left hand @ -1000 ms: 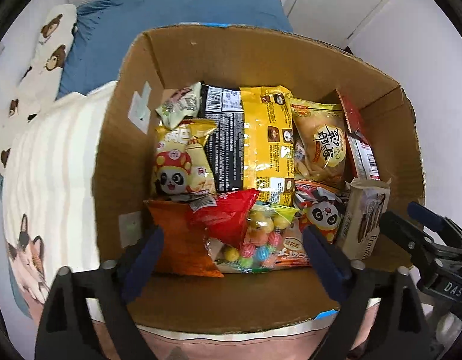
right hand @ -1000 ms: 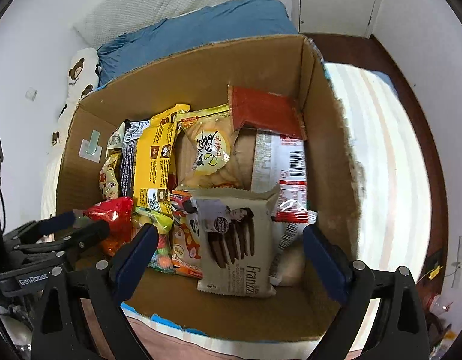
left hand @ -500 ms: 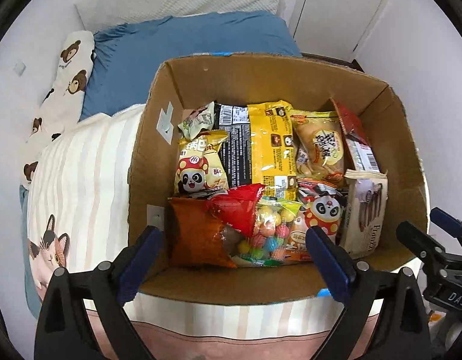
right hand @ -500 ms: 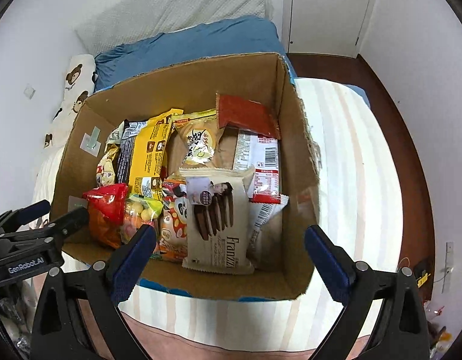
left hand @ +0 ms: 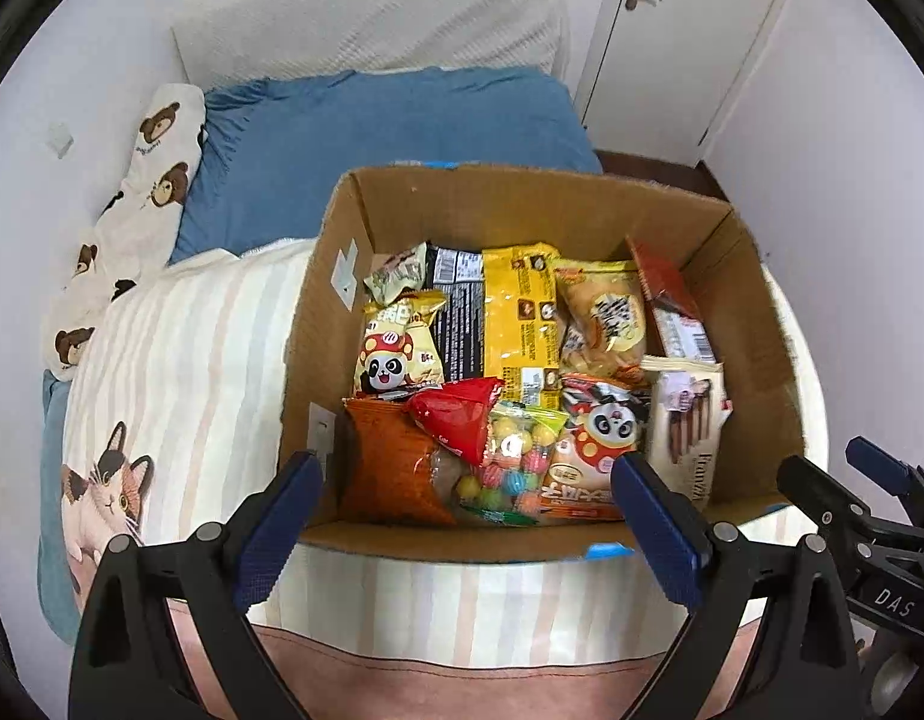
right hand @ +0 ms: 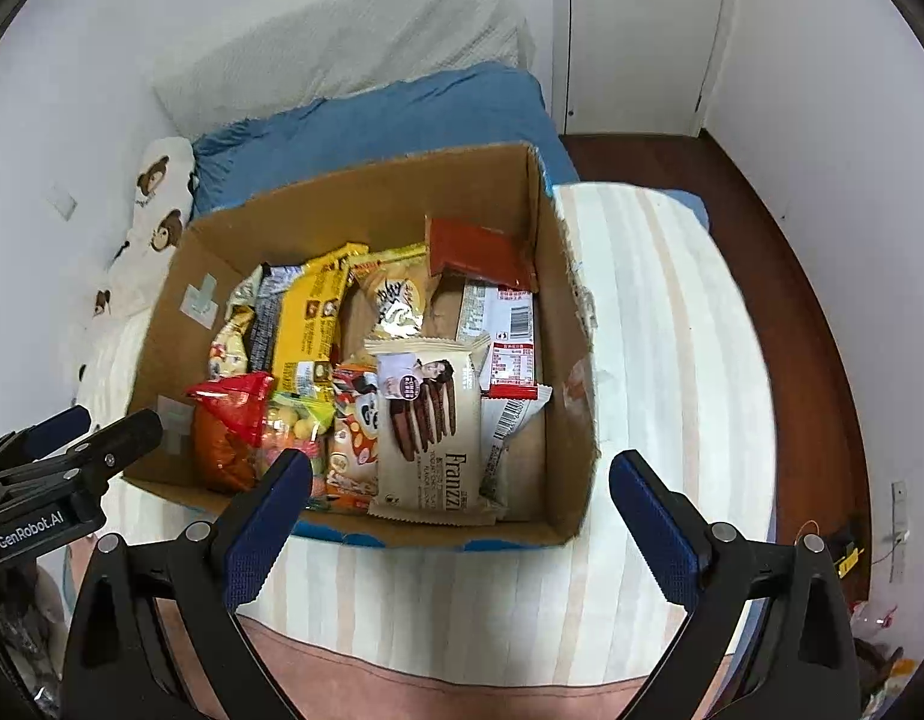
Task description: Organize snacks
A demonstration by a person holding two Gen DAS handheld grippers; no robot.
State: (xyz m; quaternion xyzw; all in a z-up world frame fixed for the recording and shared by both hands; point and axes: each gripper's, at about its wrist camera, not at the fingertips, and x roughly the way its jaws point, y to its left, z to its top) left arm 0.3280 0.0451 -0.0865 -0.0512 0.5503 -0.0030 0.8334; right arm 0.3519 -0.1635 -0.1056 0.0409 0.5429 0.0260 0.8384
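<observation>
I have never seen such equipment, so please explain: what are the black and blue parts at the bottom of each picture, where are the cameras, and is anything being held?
There is no robot. A person holds one two-finger gripper in each hand, and each carries a wide-angle camera looking forward along its fingers. One picture comes from the left gripper, the other from the right gripper; the blue parts are finger pads. Both are open and hold nothing. On a striped bedcover stands an open cardboard box full of snacks, such as a Franzzi biscuit pack, a yellow bag and a bag of colourful candy balls. Behind lies a blue pillow.
</observation>
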